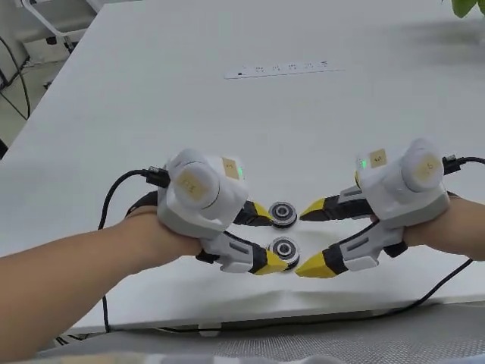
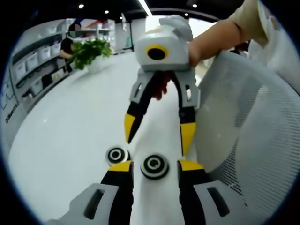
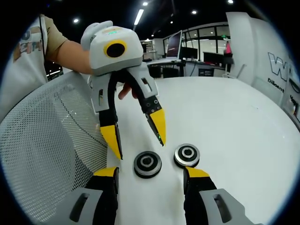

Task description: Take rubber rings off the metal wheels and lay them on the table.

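Nearest of all, a mesh chair back (image 3: 47, 140) stands against the near edge of the white table (image 1: 151, 98). Just past that edge the left gripper (image 1: 269, 236) and the right gripper (image 1: 300, 243) meet almost tip to tip, low over the top. Both have their jaws spread wide and nothing in them. The near wheel (image 1: 284, 249) lies flat inside both pairs of jaws, right beside the left gripper's nearer tip. The far wheel (image 1: 283, 214) lies just behind it, between the two farther tips and outside each gripper's own span. Each wheel shows a dark outer band, probably its rubber ring, though it's too small to be sure. Further up the bare top lies a pale strip (image 1: 280, 70). At the far end there's a potted plant (image 2: 91, 51). Beyond it are shelves (image 2: 33, 65), a monitor (image 3: 174, 43) on desks, and ceiling lights (image 3: 139, 16).
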Motion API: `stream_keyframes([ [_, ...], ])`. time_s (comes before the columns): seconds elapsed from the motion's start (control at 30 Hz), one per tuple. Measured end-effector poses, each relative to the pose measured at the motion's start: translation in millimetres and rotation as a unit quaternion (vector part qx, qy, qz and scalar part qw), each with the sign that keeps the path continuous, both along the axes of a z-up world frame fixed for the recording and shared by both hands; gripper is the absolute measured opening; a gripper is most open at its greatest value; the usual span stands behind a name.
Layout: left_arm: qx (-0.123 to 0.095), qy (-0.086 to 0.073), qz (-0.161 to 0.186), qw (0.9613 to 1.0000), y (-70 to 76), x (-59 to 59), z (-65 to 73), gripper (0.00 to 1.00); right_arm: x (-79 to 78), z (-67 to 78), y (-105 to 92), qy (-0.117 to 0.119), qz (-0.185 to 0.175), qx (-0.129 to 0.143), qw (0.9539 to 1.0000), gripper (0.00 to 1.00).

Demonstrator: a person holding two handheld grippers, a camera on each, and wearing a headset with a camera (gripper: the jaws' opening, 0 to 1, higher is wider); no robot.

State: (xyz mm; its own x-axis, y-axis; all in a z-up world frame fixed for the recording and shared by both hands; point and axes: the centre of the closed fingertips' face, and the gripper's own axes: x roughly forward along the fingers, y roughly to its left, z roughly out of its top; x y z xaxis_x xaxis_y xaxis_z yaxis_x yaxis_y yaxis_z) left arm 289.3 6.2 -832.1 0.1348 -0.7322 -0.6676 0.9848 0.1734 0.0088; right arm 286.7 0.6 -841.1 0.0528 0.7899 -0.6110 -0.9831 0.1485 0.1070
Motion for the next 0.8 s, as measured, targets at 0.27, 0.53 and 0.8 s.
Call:
stream_keyframes([
  [0.27,0.005,0.011,0.000,0.9999,-6.3,1.5,-10.4,0.29,-1.1,-4.7,-2.9,0.000,0.005,-0.006,1.0000,0.54],
  [0.53,0.006,0.007,-0.001,1.0000,-6.1,0.3,-14.4,0.18,-0.3,-8.9,-3.0,0.000,0.010,-0.009,0.9999,0.54],
  [0.8,-0.002,0.003,0.018,0.9998,-4.8,3.8,-14.5,0.14,0.5,-10.8,0.6,-0.002,0.016,-0.012,0.9998,0.53],
])
